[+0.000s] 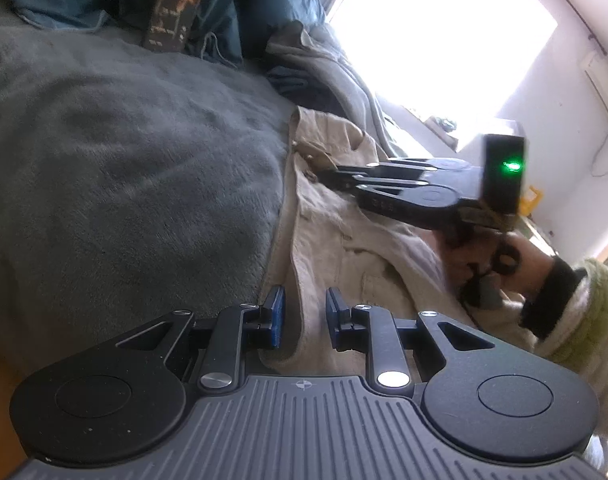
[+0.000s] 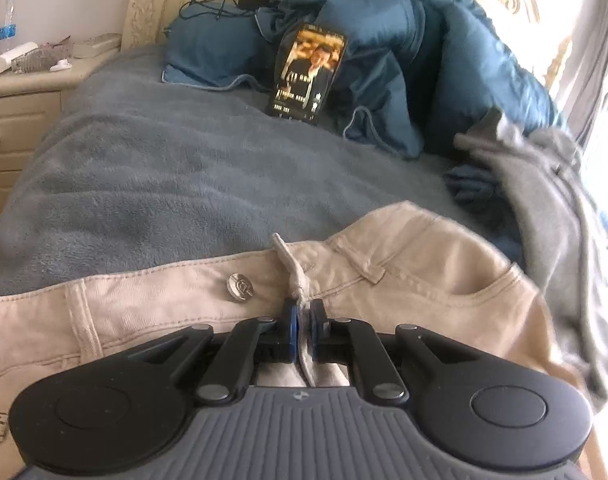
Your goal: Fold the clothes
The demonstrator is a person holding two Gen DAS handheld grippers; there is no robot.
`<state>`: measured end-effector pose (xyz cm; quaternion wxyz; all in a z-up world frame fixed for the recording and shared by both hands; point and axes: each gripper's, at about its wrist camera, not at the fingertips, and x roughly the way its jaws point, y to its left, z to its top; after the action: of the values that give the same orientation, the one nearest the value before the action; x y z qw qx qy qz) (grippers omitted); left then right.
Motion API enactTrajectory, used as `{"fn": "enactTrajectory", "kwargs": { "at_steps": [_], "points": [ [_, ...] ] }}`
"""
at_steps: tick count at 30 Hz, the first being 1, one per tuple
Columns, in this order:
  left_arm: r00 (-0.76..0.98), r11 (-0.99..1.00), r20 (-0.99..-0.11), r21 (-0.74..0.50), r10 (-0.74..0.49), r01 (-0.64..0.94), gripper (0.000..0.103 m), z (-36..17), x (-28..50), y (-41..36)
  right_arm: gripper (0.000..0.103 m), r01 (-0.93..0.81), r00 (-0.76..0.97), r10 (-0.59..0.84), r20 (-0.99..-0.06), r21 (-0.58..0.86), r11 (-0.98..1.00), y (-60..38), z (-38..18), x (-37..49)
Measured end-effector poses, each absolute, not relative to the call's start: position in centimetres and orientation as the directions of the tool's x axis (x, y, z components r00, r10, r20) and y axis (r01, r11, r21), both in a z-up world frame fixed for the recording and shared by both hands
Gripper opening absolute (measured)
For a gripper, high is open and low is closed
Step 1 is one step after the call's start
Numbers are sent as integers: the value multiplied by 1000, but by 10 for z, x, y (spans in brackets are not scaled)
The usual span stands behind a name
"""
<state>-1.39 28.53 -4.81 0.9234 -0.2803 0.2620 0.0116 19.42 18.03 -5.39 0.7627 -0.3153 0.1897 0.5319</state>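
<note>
Beige trousers (image 2: 384, 276) on grey blanket (image 2: 183, 184)

Very little can be read here. A dark card or booklet (image 2: 308, 74) stands propped against the blue bedding near the head of the bed; it bears a printed picture and, below it, several rows of small pale lettering, but the characters are too blurred to make out in either view. The metal button (image 2: 239, 287) on the waistband of the beige trousers (image 2: 424, 276) carries an embossed mark, perhaps a letter or emblem, which cannot be told. On the nightstand beside the bed, a clear bottle (image 2: 7, 20) has a blue label with white marks, also illegible. Small embossed characters on the arm of the right gripper (image 1: 324, 176), seen from the left wrist, are unreadable.
</note>
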Motion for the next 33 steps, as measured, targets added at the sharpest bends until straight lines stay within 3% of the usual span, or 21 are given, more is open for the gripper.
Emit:
{"fn": "enactTrajectory", "kwargs": {
  "at_steps": [2,3,8,16,19,25,29,33],
  "points": [
    [873,855,-479,-488,-92,-177,29,-38,-18,286,48,-942,332,751,-570,-244,231,169,-37,190],
    [878,858,-472,-482,-83,-178,29,-33,-18,287,53,-946,321,780,-536,-225,235,162,-27,187],
    [896,885,-440,-440,-65,-152,29,-6,-5,279,53,-944,309,856,-414,-24,329,112,30,192],
    [885,883,-415,-469,-212,-8,32,6,36,224,53,-712,597,758,-262,263,651,-131,104,190],
    [860,882,-420,-465,-290,71,34,7,52,187,54,-537,737,616,-278,312,783,-235,101,168],
    [785,875,-439,-408,-438,260,43,11,84,98,56,-242,782,434,-449,423,873,-354,47,129],
    [752,892,-490,-333,-441,306,44,5,96,44,56,-184,794,365,-485,380,906,-381,26,137],
    [710,869,-501,-289,-496,403,45,7,99,0,56,-145,779,386,-494,457,878,-404,5,160]
  ]
}}
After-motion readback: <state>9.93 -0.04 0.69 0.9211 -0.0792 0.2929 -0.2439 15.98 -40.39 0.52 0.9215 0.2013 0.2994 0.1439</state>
